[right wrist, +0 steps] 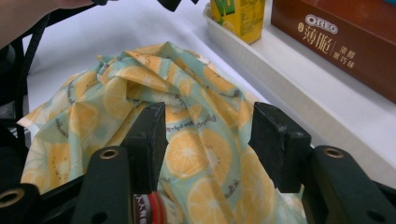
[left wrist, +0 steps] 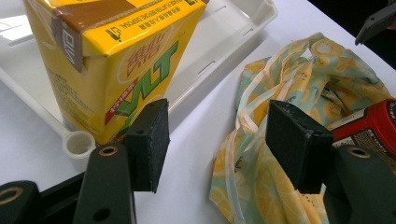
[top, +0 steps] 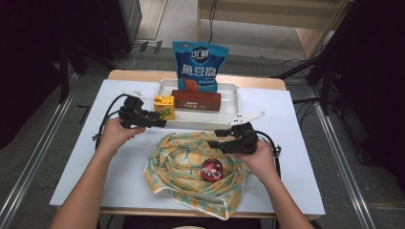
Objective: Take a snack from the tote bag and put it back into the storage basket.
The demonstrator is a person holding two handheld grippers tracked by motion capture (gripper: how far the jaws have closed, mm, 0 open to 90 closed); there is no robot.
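Left gripper (top: 160, 119) is hovering with jaws apart beside the yellow drink carton (top: 164, 106) standing in the white tray (top: 229, 88). Right gripper (top: 217, 137), also unclenched, is hanging over the lemon-print bag (top: 184, 157) holding a red can (top: 211, 169). Closing off-centre is risking tipping the carton, since only its corner lies near the pads.

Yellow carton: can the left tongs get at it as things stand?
Probably yes. The left tongs are open beside the carton, which stands at the near left end of the tray. Nothing lies between them; the brown box is on its far side.
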